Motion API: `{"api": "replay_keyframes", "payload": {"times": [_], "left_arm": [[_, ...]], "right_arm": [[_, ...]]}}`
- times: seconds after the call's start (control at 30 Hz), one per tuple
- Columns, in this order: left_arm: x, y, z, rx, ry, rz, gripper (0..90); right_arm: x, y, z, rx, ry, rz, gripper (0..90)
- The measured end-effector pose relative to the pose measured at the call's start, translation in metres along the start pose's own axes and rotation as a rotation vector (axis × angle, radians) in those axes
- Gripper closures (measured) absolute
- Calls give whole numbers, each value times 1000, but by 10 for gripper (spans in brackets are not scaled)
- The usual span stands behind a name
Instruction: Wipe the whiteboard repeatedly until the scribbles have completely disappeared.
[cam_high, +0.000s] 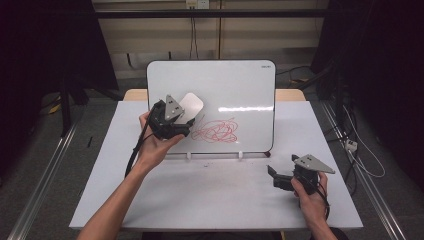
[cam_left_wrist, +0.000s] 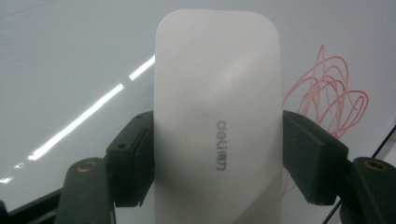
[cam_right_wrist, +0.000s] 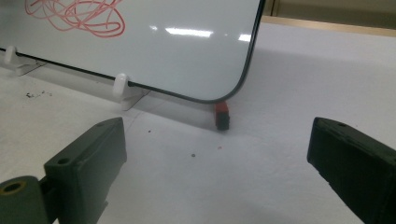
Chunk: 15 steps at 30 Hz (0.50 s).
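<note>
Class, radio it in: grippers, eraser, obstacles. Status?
Left gripper shut on eraser, at whiteboard beside red scribble. Right gripper open over table. Nothing in the way.

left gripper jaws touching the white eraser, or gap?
Touching. The left gripper view shows the left gripper with both jaw pads pressed flat against the sides of the white eraser, no gap either side.

1 whiteboard, 1 eraser, 1 red scribble, 2 tongs.

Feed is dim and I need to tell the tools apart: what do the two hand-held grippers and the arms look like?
Both match: the left hand-held gripper and right hand-held gripper have black bodies, blocky black jaw pads with brass-coloured pivot screws, and a grey three-cornered plate on top. A black cable trails from each. Both forearms are bare, no sleeves or gloves.
</note>
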<state>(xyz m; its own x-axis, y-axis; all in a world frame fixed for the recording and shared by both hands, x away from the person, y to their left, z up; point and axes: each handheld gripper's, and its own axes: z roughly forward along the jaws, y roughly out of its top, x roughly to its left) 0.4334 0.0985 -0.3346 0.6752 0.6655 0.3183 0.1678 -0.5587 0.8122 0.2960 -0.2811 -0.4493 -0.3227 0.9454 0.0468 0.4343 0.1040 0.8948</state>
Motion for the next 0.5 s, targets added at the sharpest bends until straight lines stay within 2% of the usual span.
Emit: {"api": "replay_keyframes", "payload": {"times": [0.13, 0.27, 0.4, 0.5], "left_arm": [[-2, -1, 4, 7, 11, 5, 312], [-5, -3, 9, 19, 32, 41, 312], [-7, -5, 15, 21, 46, 58, 312], [-9, -9, 19, 42, 56, 82, 311]], "right_arm": [[1, 1, 0, -1, -1, -4, 47], [2, 1, 0, -2, 3, -7, 47], [1, 1, 0, -1, 3, -5, 47], [1, 1, 0, -2, 3, -9, 47]]}}
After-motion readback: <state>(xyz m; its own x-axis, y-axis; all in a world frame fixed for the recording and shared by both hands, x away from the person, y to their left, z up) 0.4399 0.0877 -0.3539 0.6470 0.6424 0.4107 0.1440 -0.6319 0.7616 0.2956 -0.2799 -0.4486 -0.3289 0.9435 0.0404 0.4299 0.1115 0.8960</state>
